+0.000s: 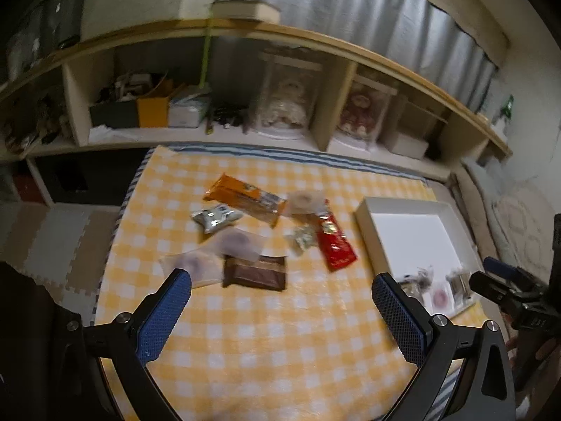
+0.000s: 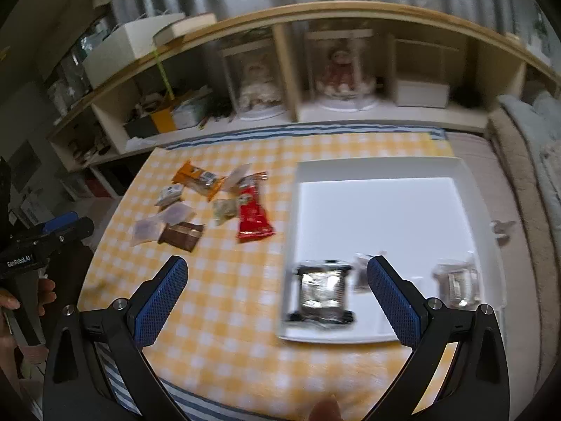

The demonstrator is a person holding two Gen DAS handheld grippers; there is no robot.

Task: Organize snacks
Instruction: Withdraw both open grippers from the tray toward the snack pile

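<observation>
Loose snacks are scattered on the checked table (image 2: 245, 280) left of the white tray (image 2: 378, 172); nothing is seen between. The red packet (image 2: 253, 215) lies lengthwise, pointing toward the shelf (image 2: 350, 112). Left gripper (image 1: 280, 291) and right gripper (image 2: 277, 280) are held spread, empty.

A yellow-and-white checked cloth (image 1: 266, 336) covers the work surface, with a blue-striped cloth (image 2: 315, 129) showing at its far edge. At 12 o'clock runs a long wooden cubby shelf (image 1: 266, 35) — two dolls in clear cases (image 2: 259, 84) stand in its middle cubbies. Grey pleated curtains (image 1: 333, 3) hang behind. At 9 o'clock, foam floor tiles (image 1: 52, 242) — beige and grey. The light is dim.
</observation>
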